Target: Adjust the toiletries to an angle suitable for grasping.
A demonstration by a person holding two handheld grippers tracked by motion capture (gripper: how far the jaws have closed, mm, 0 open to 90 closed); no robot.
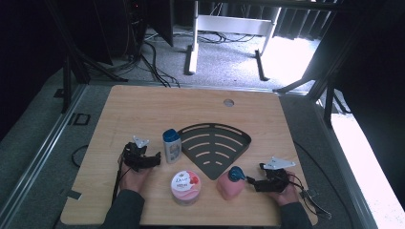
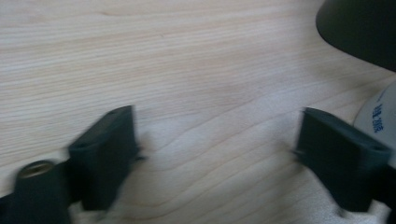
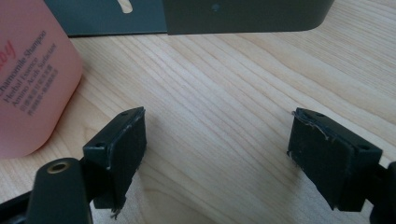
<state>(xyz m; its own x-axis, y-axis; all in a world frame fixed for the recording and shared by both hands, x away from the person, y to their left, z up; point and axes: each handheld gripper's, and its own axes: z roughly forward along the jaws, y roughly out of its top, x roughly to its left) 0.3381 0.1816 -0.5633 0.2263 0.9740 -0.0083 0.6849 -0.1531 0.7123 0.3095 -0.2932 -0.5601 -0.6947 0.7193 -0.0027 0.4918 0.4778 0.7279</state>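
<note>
Three toiletries ring the near edge of the dark rack (image 1: pixel 215 143), likely staged for loading into it. The left gripper (image 1: pixel 154 160) rests with jaws wide and empty, pointed at the blue-capped bottle (image 1: pixel 172 145) just at its 3 o'clock. The right gripper (image 1: pixel 251 183), equally wide and empty, faces the pink shampoo (image 1: pixel 230 183) at its 9 o'clock; contact there is hard to judge. A Dove jar (image 1: pixel 186 187) sits between them.

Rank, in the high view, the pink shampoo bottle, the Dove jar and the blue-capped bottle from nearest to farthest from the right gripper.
From the right gripper:
1. Pink shampoo bottle, lying just ahead of its jaws.
2. Dove jar, farther left along the near edge.
3. Blue-capped bottle, standing beyond the jar, beside the black corner rack.
</note>
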